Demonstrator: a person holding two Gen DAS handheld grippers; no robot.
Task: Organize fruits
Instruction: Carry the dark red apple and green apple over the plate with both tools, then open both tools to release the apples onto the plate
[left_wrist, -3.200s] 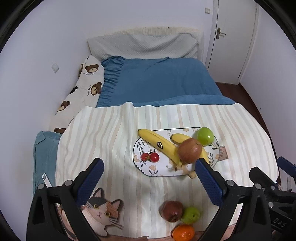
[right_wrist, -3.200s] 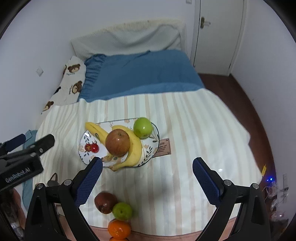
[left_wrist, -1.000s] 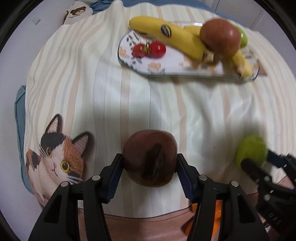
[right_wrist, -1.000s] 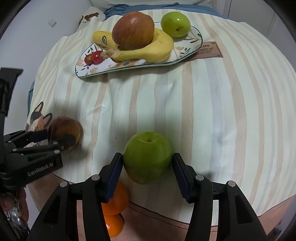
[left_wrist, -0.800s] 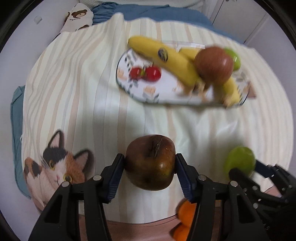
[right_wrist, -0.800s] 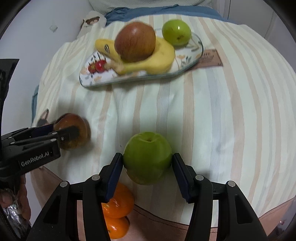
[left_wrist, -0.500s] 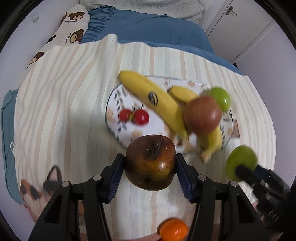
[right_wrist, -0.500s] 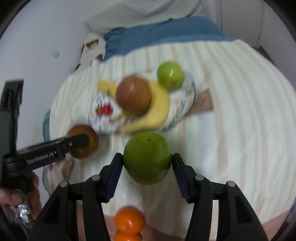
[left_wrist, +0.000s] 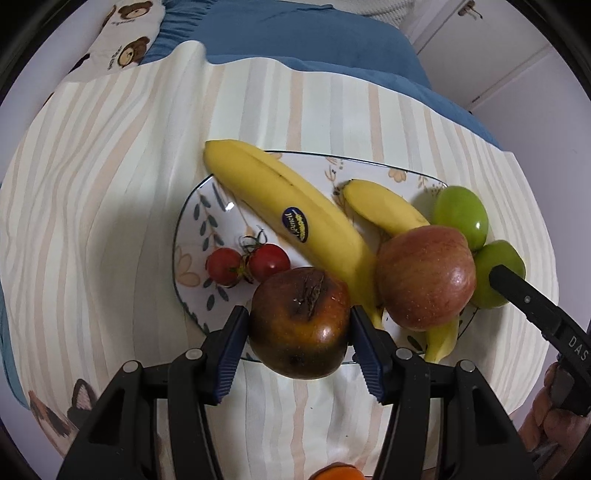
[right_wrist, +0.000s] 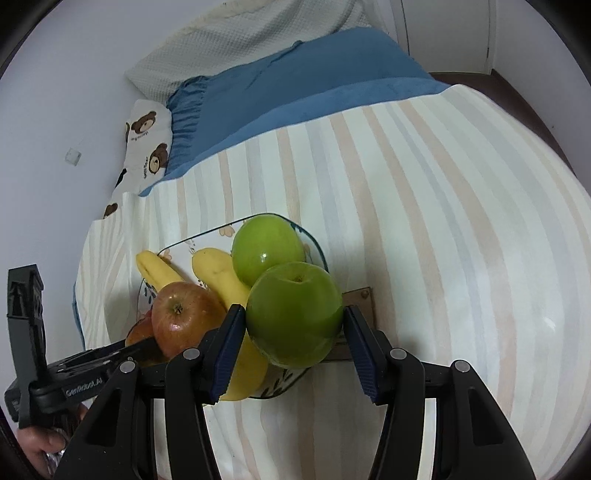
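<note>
Over the near rim of the plate (left_wrist: 192, 206), your left gripper (left_wrist: 298, 332) is clenched on the brown apple (left_wrist: 299, 321), blue pads pressed against both sides of it. That apple is dark and bruised, with a rough split at its top. Whether it touches the plate cannot be told.

Plate contents, left wrist view: two cherry tomatoes (left_wrist: 247, 264) at the left, touching each other; a long banana (left_wrist: 291, 218) with a sticker lying diagonally; a shorter banana (left_wrist: 384, 208) to its right; a red apple (left_wrist: 424, 277) resting on the bananas; a green apple (left_wrist: 461, 216) at the far right end.

Your right gripper (right_wrist: 293, 332) grasps a second green apple (right_wrist: 293, 314), stem up, at the right end of the plate, just beside the green apple already there (right_wrist: 267, 249). Contact with the plate is hidden.

The plate sits on a striped cloth (right_wrist: 443, 221) over a bed with a blue blanket (right_wrist: 295, 77). An orange (left_wrist: 336, 474) shows at the near edge of the left wrist view.
</note>
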